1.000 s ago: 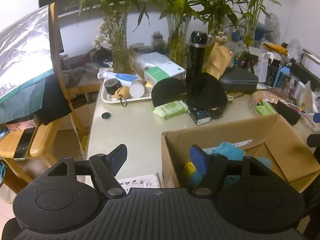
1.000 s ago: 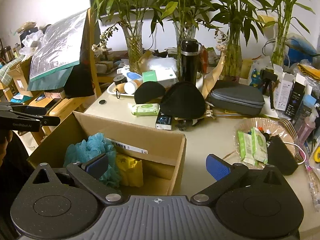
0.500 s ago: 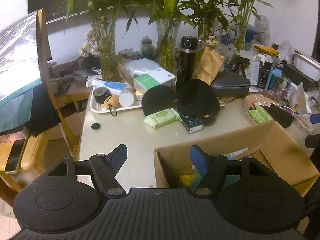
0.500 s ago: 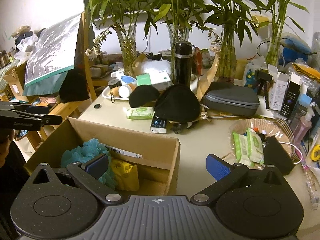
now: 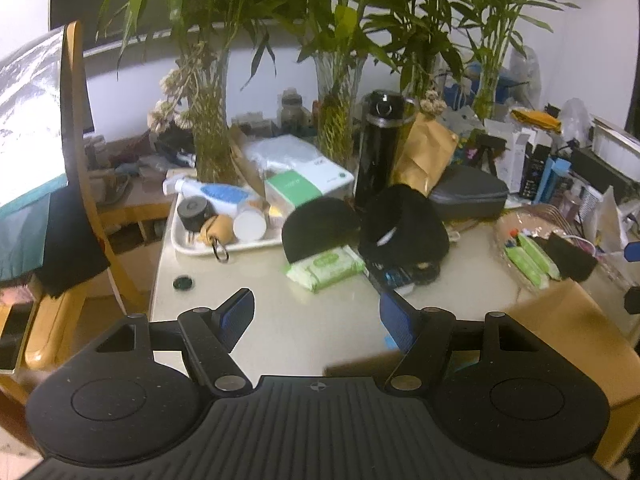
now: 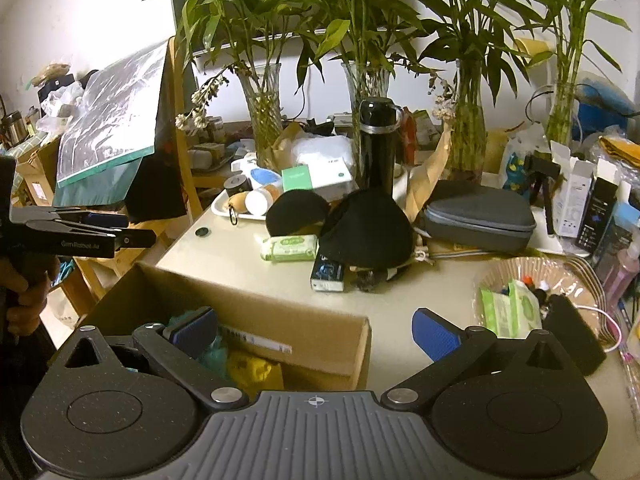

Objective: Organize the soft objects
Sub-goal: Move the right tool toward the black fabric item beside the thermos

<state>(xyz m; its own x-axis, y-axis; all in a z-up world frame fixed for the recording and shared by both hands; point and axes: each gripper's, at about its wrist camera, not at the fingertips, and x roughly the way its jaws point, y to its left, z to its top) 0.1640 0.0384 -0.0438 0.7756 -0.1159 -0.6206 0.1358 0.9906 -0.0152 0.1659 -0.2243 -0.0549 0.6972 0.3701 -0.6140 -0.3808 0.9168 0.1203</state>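
Observation:
A cardboard box (image 6: 256, 312) stands on the beige table's near side; it also shows in the left wrist view (image 5: 560, 320). Inside it lie a teal mesh sponge (image 6: 212, 354) and a yellow soft thing (image 6: 256, 372). Two black soft caps (image 6: 366, 230) lie mid-table, also in the left wrist view (image 5: 400, 224), next to a green wipes pack (image 6: 289, 249). My left gripper (image 5: 318, 316) is open and empty above the table's near left. My right gripper (image 6: 316, 330) is open and empty above the box's right wall. The left gripper also shows from the side in the right wrist view (image 6: 80, 232).
A white tray (image 5: 192, 246) of small bottles, a black flask (image 6: 378, 144), glass vases of bamboo (image 6: 264, 120), a grey case (image 6: 478, 216) and a basket (image 6: 580, 276) with wipes crowd the back and right. A wooden chair (image 5: 76, 160) stands at the left.
Both grippers have pulled back and risen. The box has slid lower and rightward in the left wrist view, its inside now hidden there. Both grippers stayed open.

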